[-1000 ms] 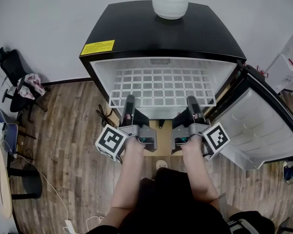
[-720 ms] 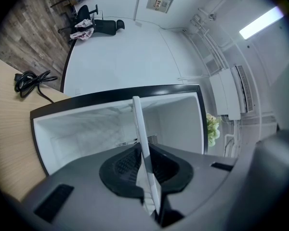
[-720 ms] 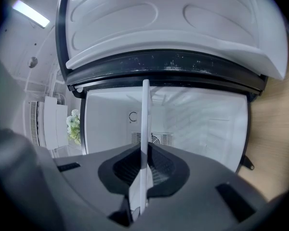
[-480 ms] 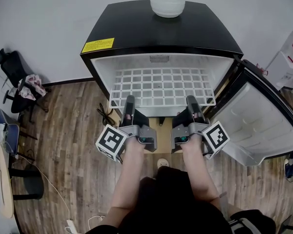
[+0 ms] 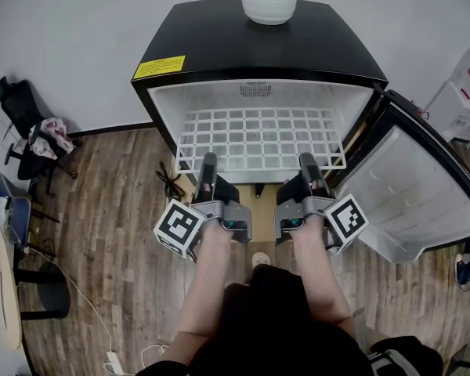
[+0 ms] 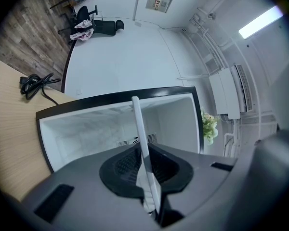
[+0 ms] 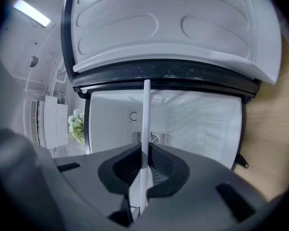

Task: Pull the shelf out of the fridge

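Left tool (image 5: 208, 163) clamping shelf (image 5: 258, 135), white wire grid (flat)

Head cam: high, above and behind left claw (image 5: 208, 161) and right claw (image 5: 307, 163), facing steeply down, whole fridge (image 5: 258, 45) ahead of their tips. Each claw cam: tight behind its own jaws, rolled sideways, facing into the fridge. All three share the cavity and the shelf (image 5: 258, 135) front edge.

The white wire-grid shelf (image 5: 260, 138) lies level in the open black fridge (image 5: 258, 45), its front edge pinched by my left gripper (image 5: 208, 161) and right gripper (image 5: 307, 161).
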